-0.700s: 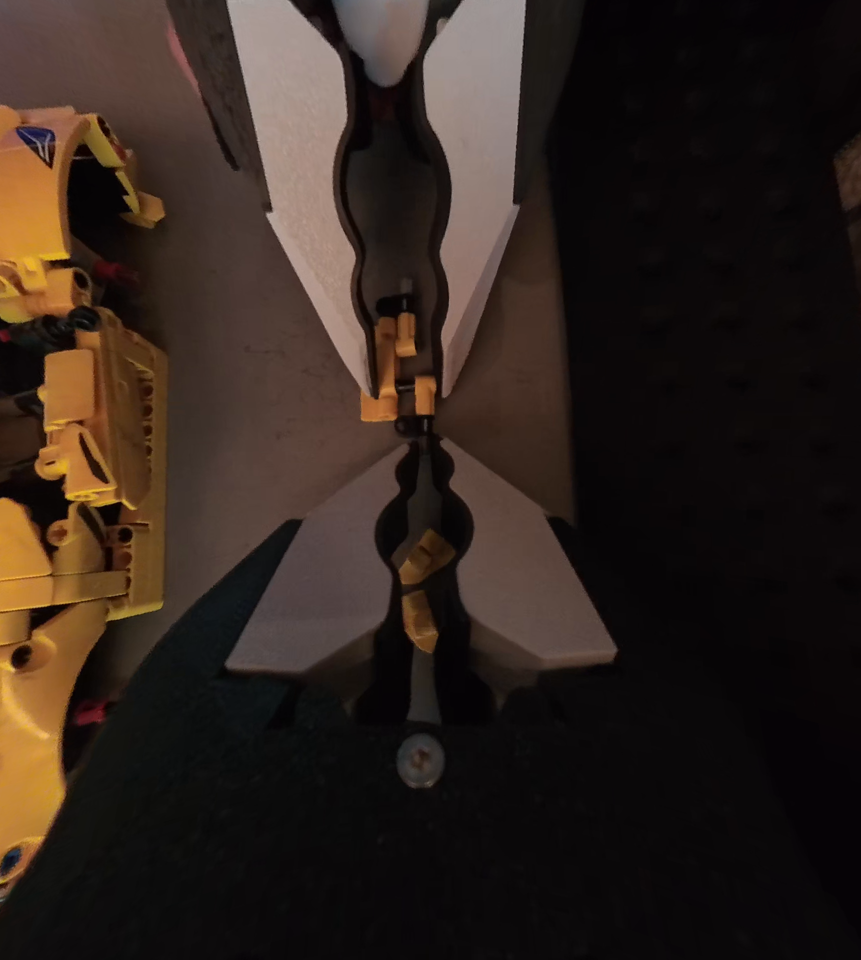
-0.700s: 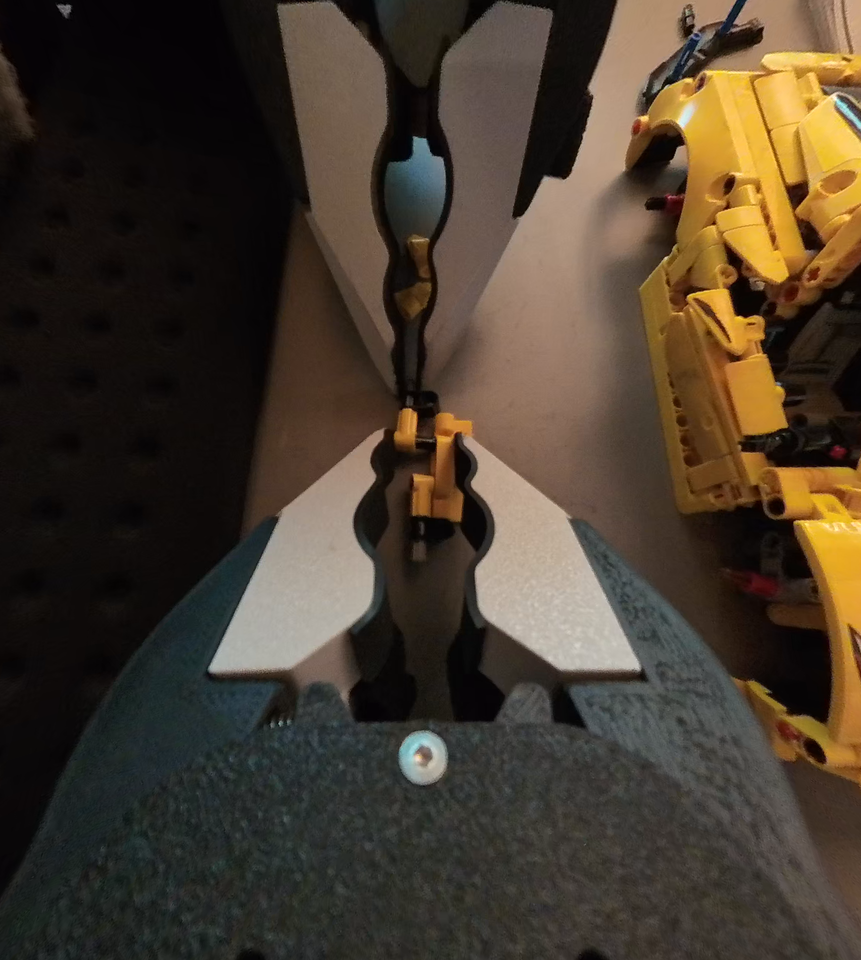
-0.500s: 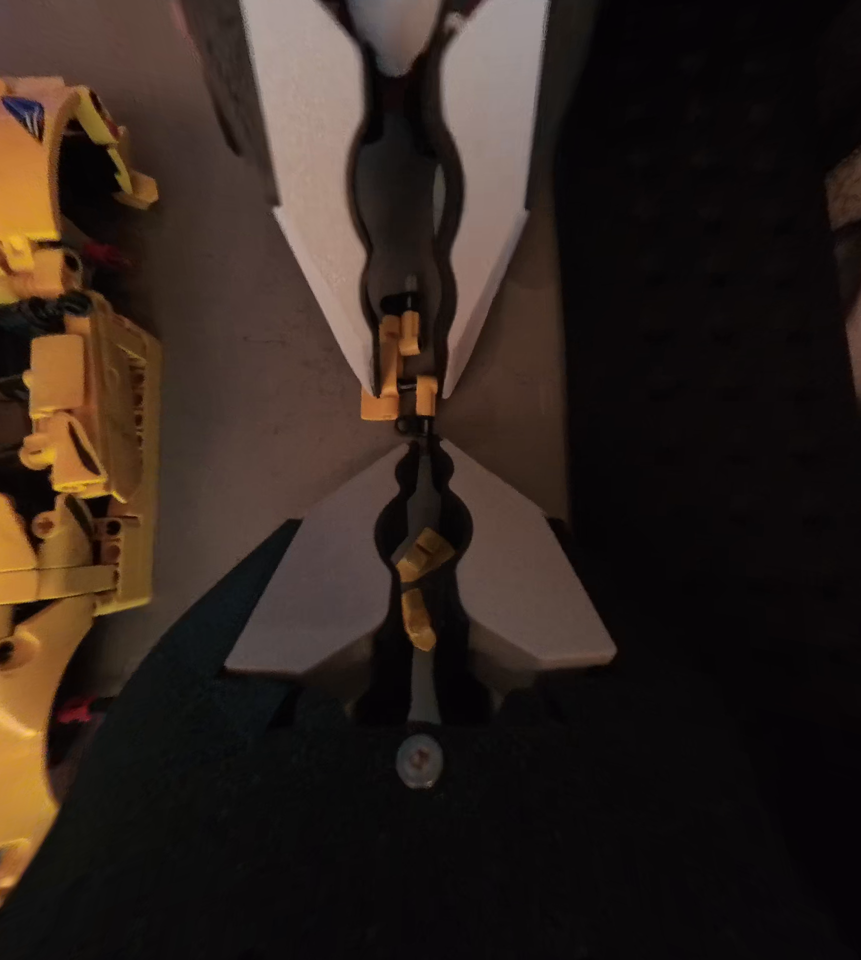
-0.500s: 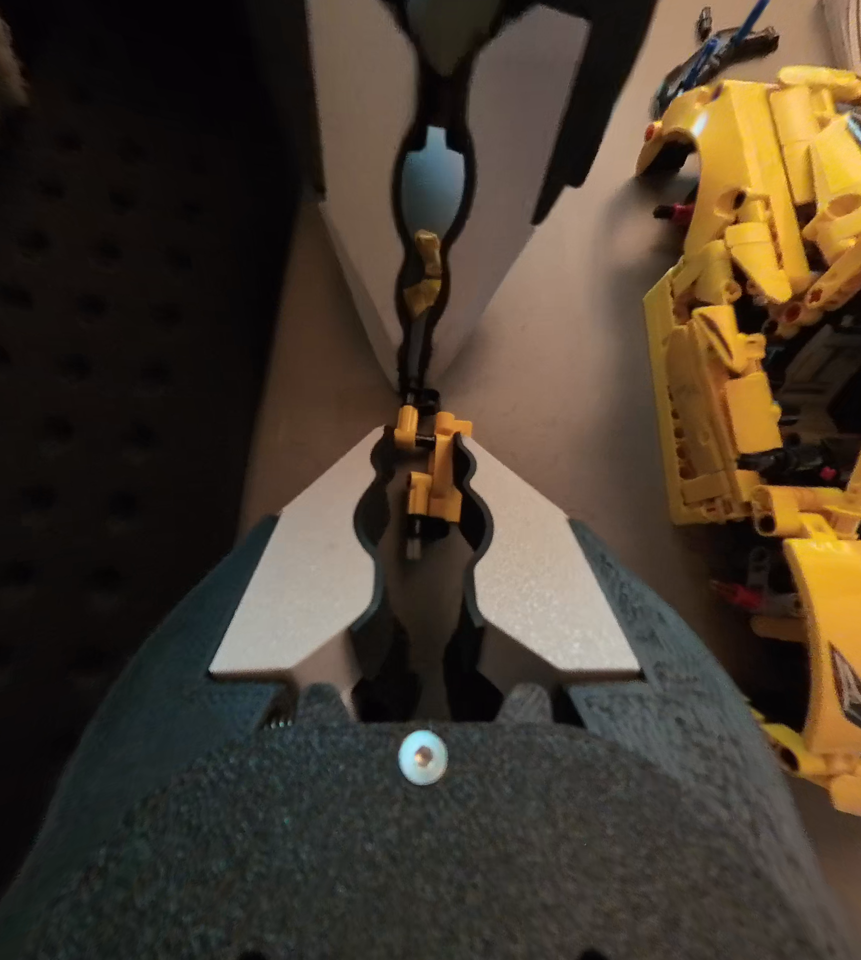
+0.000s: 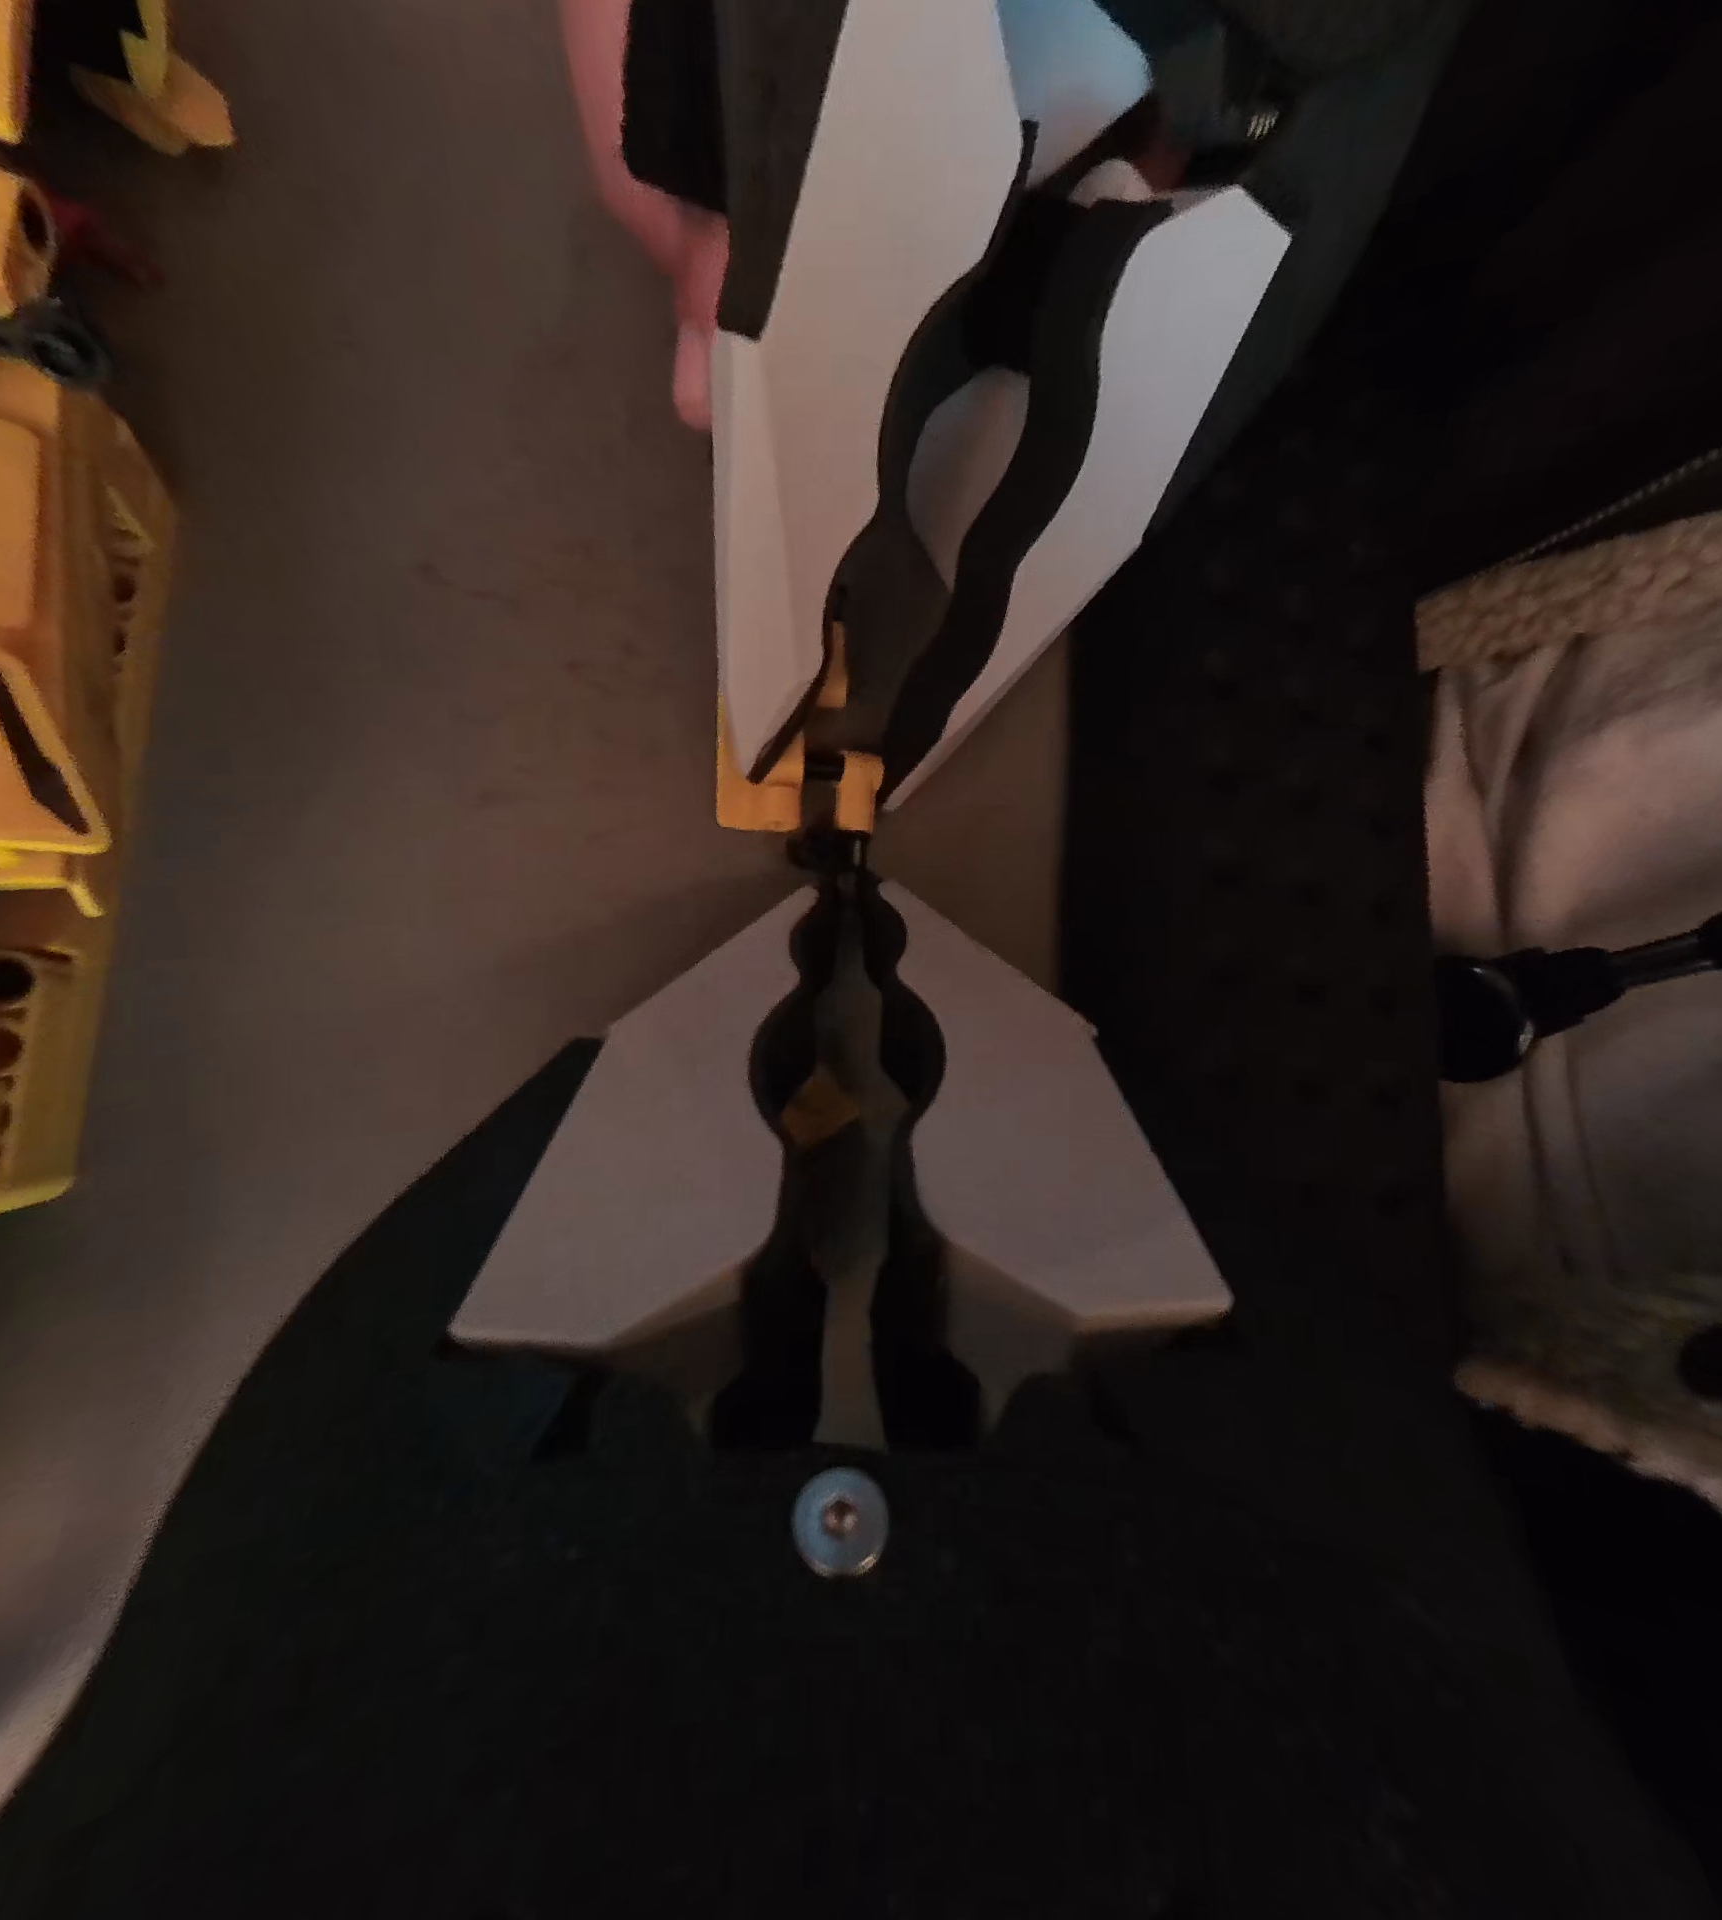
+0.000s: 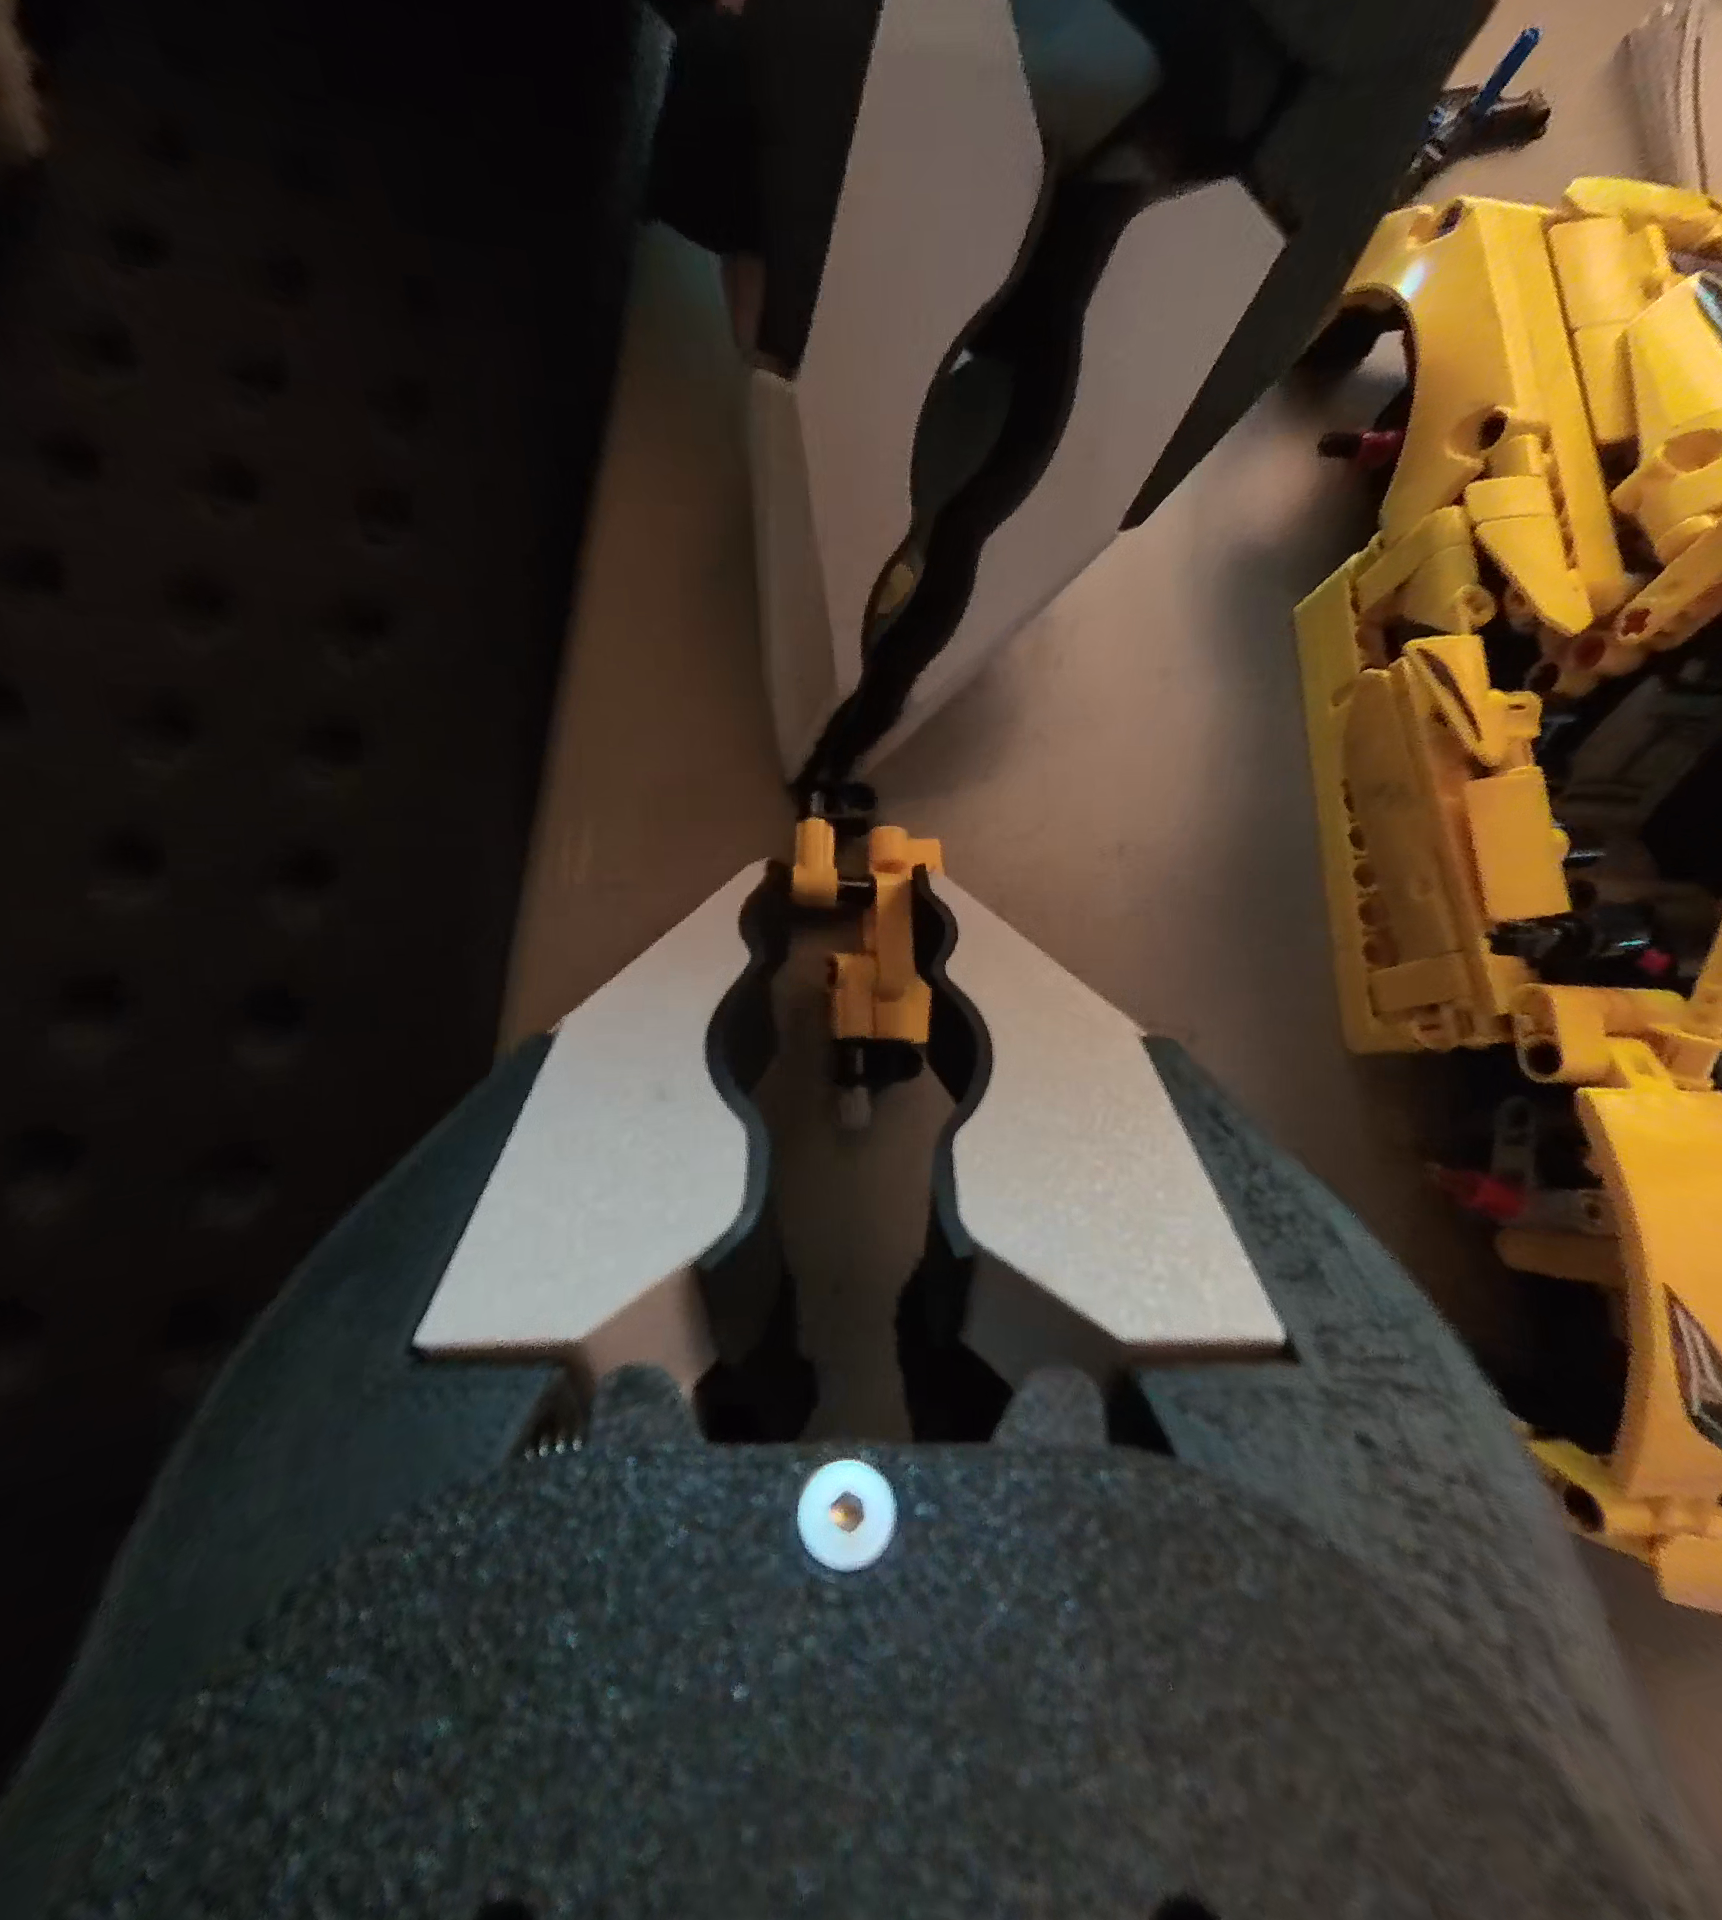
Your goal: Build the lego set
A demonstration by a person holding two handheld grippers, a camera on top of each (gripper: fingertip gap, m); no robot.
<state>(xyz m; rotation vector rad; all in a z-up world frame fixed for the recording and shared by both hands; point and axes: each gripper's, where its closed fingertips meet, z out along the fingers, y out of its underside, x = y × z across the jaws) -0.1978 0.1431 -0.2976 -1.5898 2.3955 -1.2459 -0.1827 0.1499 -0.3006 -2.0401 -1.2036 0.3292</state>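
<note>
With both grippers tip to tip, I judge I'm mid-join: right gripper (image 6: 841,883) clenched on the small yellow-and-black lego sub-assembly (image 6: 872,956), left gripper (image 5: 836,894) pinching a black pin (image 5: 829,847) w/ a yellow bit. Next: push straight, aligned. Big yellow lego car model (image 6: 1563,779) sits well apart on the table.

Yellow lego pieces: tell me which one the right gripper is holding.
The small yellow assembly pinched at the right gripper tips, with a black pin at its far end meeting the left gripper. The big yellow car model lies untouched on the table.
</note>
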